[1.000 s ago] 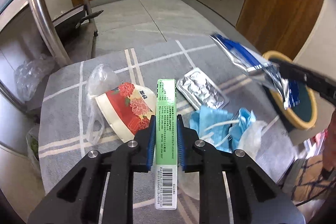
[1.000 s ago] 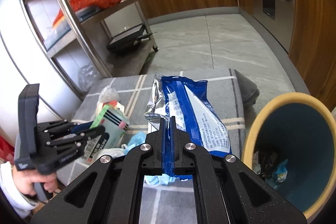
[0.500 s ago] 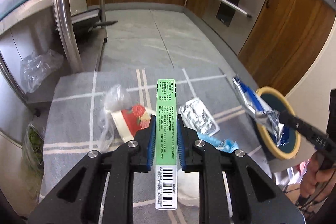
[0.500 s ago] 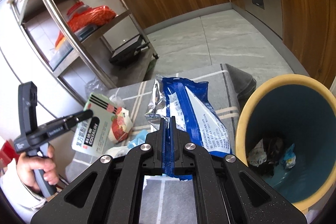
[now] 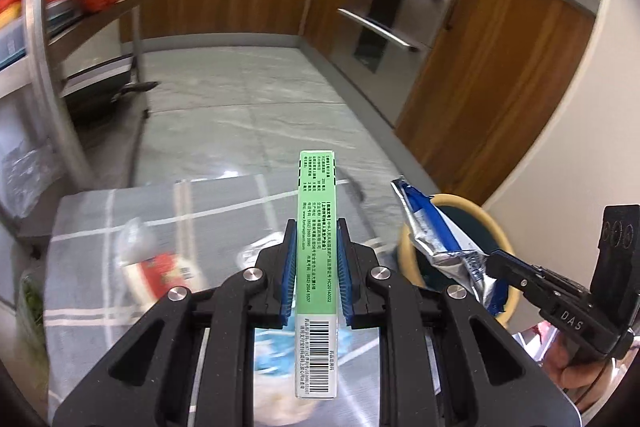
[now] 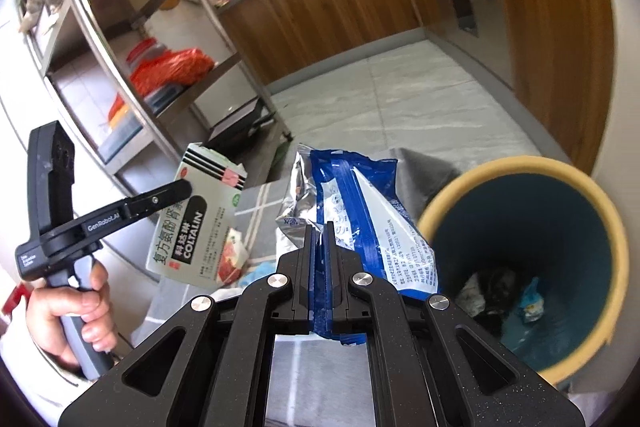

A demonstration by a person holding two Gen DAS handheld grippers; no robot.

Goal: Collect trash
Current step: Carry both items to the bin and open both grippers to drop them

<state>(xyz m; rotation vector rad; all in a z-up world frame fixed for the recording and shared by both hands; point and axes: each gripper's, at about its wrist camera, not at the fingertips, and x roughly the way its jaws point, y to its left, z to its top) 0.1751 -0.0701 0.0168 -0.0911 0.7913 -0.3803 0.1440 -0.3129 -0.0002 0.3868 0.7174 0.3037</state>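
In my left gripper (image 5: 316, 259) sat a matt cardboard box (image 5: 316, 227); my right gripper (image 6: 319, 239) pinched a crinkled, glossy foil packet (image 6: 352, 211) beside the smooth bin (image 6: 600, 227).

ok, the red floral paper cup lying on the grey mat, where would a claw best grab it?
Probably by the open rim: the red floral paper cup lies on its side on the grey checked mat, so a claw could come from above and pinch one wall at the mouth. The picture is blurred, and a clear plastic bag sits against it, so avoid that side.

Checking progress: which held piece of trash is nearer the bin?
The blue-and-silver foil wrapper in the right gripper, beside the bin; the medicine box is farther left.
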